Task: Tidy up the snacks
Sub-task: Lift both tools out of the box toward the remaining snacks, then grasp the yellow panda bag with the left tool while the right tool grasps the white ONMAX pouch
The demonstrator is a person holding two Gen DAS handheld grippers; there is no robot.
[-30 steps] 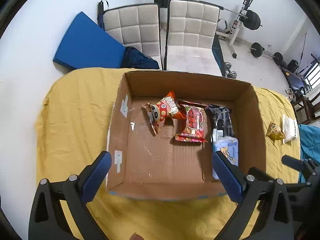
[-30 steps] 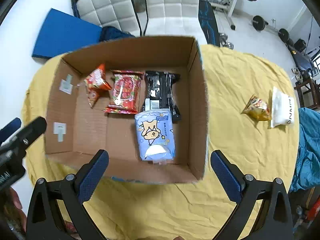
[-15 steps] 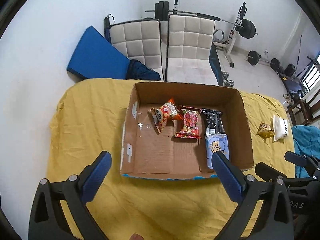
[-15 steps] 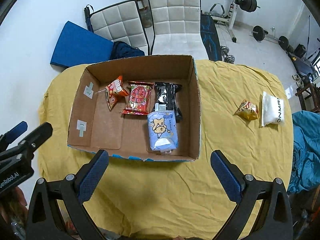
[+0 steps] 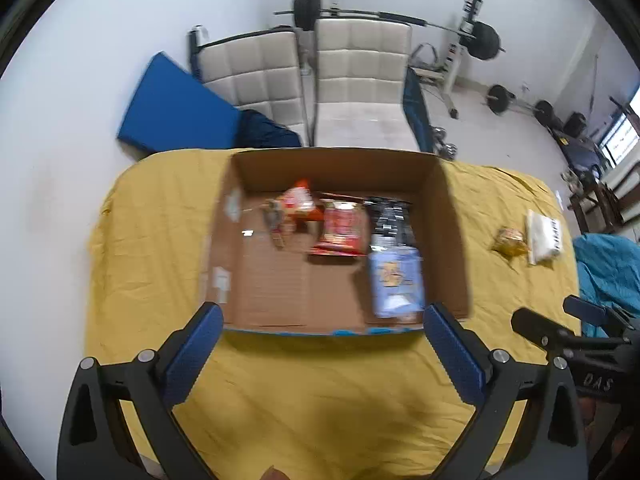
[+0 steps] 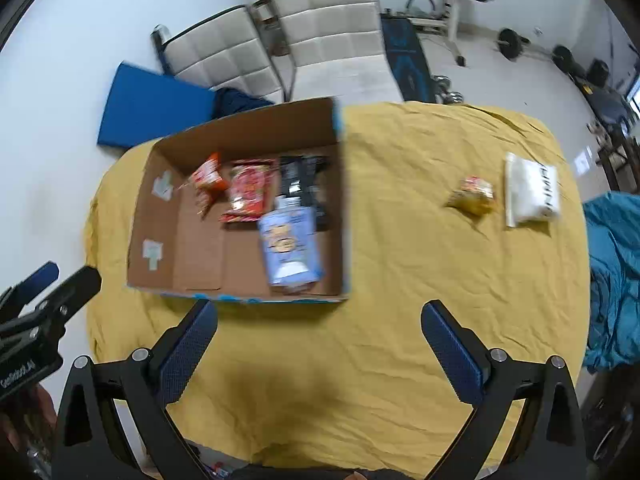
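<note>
From my remote seat I saw a yellow cloth (image 6: 400,280) covering the table, wrinkled across its surface. Behind the table stood 2 white quilted chairs (image 5: 360,80), side by side. A blue mat (image 5: 176,112) leaned against the wall to their left, with a dark blue garment (image 5: 268,136) bunched at its foot. Farther back I made out a barbell on a rack (image 5: 476,38), and loose dumbbells (image 6: 512,42) lay on the pale floor. A teal fabric (image 6: 612,280) hung at the table's right edge. Both views were blurred.
</note>
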